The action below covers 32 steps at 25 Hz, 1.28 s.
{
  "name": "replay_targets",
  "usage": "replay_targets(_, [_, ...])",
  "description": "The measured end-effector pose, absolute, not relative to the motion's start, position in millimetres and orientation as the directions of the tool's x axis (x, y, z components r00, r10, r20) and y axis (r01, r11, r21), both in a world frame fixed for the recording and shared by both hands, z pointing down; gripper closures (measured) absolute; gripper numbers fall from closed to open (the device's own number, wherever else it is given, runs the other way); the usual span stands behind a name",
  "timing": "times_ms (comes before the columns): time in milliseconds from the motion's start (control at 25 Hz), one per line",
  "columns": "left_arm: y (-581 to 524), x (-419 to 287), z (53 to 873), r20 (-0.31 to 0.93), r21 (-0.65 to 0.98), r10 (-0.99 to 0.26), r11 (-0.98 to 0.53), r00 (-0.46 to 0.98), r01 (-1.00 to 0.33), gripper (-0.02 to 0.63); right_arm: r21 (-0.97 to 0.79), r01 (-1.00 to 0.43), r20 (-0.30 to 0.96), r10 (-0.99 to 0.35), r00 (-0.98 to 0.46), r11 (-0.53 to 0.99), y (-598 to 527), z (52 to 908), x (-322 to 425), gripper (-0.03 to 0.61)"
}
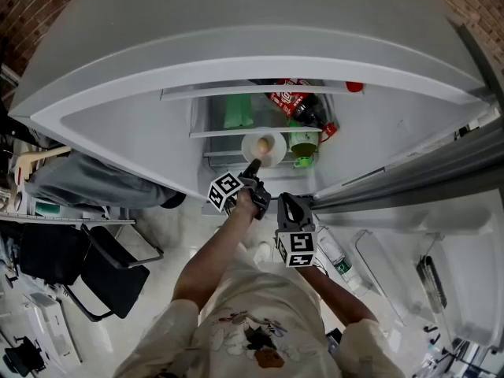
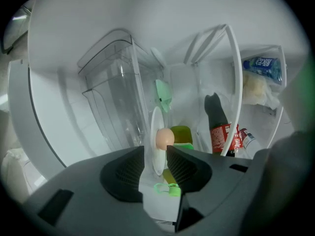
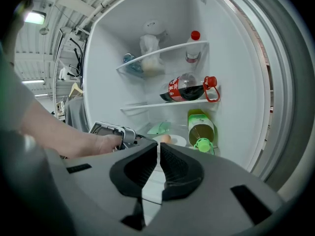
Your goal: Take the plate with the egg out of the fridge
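Now left claw (image 2: pixel 156 154) parted astride plate (image 2: pixel 154 124) rim (egg (image 2: pixel 164 138) aboard); right claw (image 3: pixel 158 149) clenched, empty.

Head view: steeply down into the open white fridge (image 1: pixel 142 124). Gripper views: close, facing its shelves (image 3: pixel 167 103), left rolled sideways; all sharing the round white plate (image 1: pixel 253 151).

In the left gripper view the plate (image 2: pixel 154 127) has its lower rim hidden behind the jaws of the left hand-held gripper (image 2: pixel 155 149), and in the right gripper view its near edge lies behind the right hand-held gripper (image 3: pixel 158 145).
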<state>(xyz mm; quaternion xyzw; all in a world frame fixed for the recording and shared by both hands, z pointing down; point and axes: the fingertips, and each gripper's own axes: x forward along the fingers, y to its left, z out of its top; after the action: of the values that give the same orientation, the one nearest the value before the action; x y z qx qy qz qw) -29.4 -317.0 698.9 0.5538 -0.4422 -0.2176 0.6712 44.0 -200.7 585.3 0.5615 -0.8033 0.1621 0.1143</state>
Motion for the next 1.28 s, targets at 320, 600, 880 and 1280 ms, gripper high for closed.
replay_targets(320, [-322, -27, 700, 0.363, 0.932, -0.775, 0.308, 0.517, -0.193, 0.466, -0.128, -0.942, 0.366, -0.868, -0.337, 0.311, -207, 587, 48, 0.572])
replay_targets(600, [-326, -27, 702, 0.371, 0.929, -0.772, 0.311, 0.516, -0.202, 0.466, -0.134, -0.942, 0.359, -0.871, -0.335, 0.308, -212, 584, 48, 0.572])
replay_targets(880, [-330, -28, 705, 0.380, 0.925, -0.773, 0.316, 0.508, -0.212, 0.504, -0.129, -0.944, 0.366, -0.870, -0.331, 0.304, -214, 587, 52, 0.572])
replay_targets(1280, [-331, -27, 707, 0.395, 0.919, -0.765, 0.325, 0.509, -0.224, 0.574, -0.132, -0.945, 0.365, -0.872, -0.326, 0.298, -214, 585, 54, 0.572])
